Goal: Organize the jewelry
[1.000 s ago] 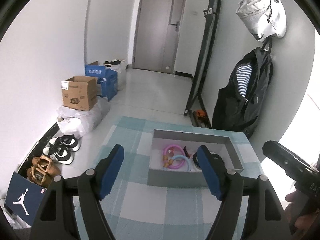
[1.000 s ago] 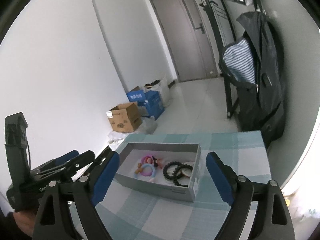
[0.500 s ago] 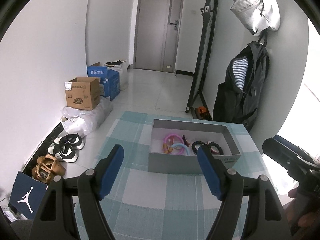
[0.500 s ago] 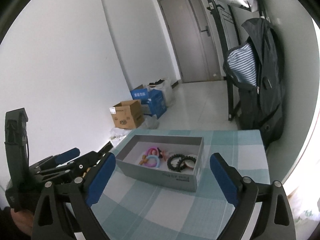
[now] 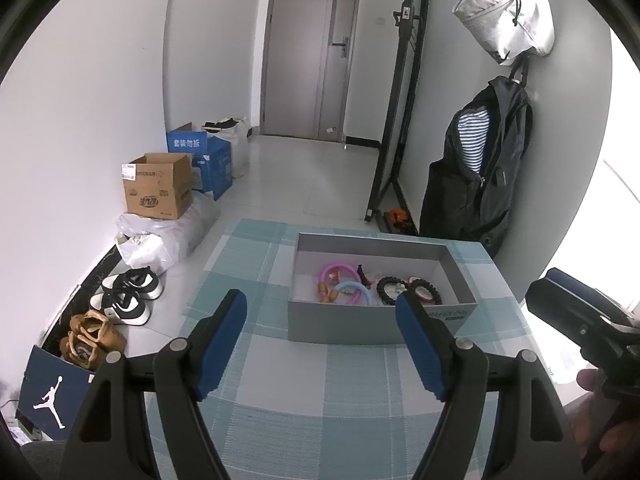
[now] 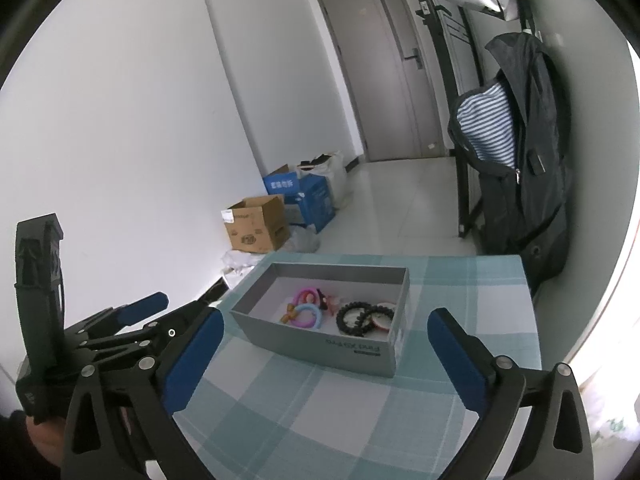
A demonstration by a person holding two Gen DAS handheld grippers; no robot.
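Note:
A grey open box (image 5: 360,326) stands on a table with a teal checked cloth (image 5: 320,408). Inside lie a pink ring (image 5: 335,269), a light blue ring (image 5: 354,289), small orange beads and two black beaded bracelets (image 5: 390,286). My left gripper (image 5: 320,304) hovers open in front of the box, nothing between its blue pads. My right gripper (image 6: 325,320) also hangs short of the box (image 6: 320,344); its jaws are opening and nothing is between them. Each gripper shows at the other view's edge: the right gripper (image 5: 580,320) and the left gripper (image 6: 132,320).
On the floor to the left are a cardboard box (image 5: 158,186), blue boxes (image 5: 200,160), plastic bags and shoes (image 5: 128,296). A black jacket (image 5: 476,176) and a white bag (image 5: 506,12) hang on the right wall by a black rack (image 5: 394,120). A door (image 5: 312,48) is at the back.
The right gripper's jaws have spread wider. The box sits slightly higher and smaller in both views. The jewelry in it has not moved.

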